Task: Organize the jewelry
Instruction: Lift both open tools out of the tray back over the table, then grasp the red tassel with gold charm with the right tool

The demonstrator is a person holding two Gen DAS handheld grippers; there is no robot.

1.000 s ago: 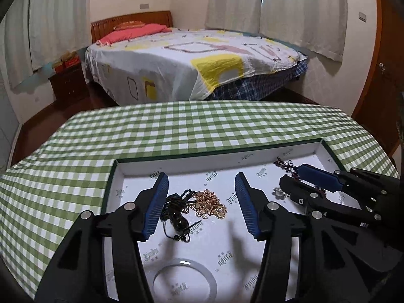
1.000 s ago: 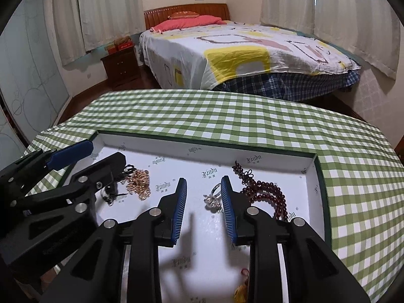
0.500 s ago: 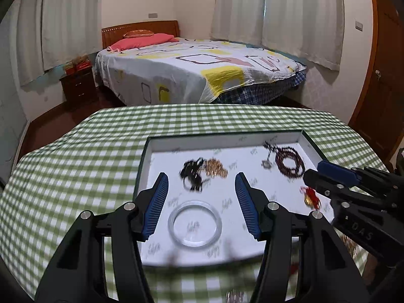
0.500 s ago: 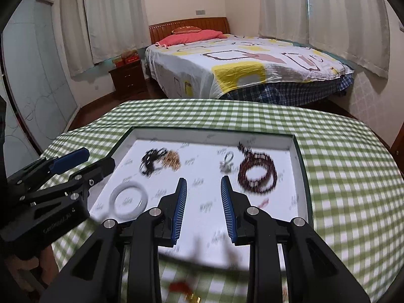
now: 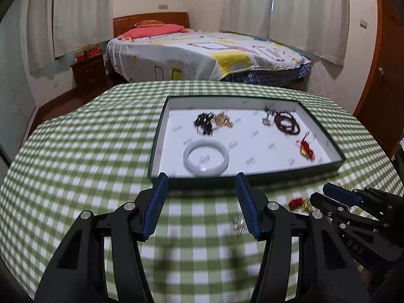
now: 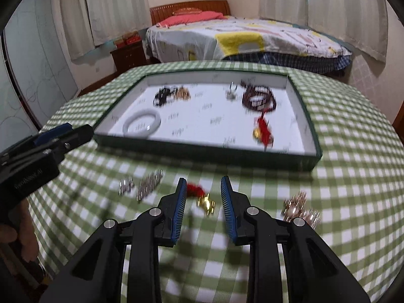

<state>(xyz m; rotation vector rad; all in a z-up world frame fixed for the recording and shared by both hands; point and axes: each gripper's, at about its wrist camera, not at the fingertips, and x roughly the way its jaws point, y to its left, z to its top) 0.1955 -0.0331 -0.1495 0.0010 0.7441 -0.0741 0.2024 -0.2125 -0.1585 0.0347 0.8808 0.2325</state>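
Note:
A white-lined green tray [image 5: 325, 136] [image 6: 306, 116] on the checked table holds a white bangle [image 5: 205, 157] [image 6: 142, 125], black and gold chains [image 5: 210, 122], dark red beads [image 6: 257, 98] and a red-tasselled charm [image 6: 262, 131]. On the cloth in front lie a red and gold charm [image 6: 202, 197], silver pieces [image 6: 144, 184] and a gold-pink cluster [image 6: 299, 208]. My left gripper [image 5: 202, 203] is open and empty before the tray's near wall. My right gripper [image 6: 204, 208] is open, over the red and gold charm.
The round table's green checked cloth [image 5: 75, 156] falls away at the edges. A bed [image 5: 202, 53], a nightstand [image 5: 88, 74] and curtains stand behind. A wooden door [image 5: 386, 75] is at the right.
Both grippers have pulled back from over the tray to the near side of the table. The loose pieces on the cloth have come into view. Both stay open.

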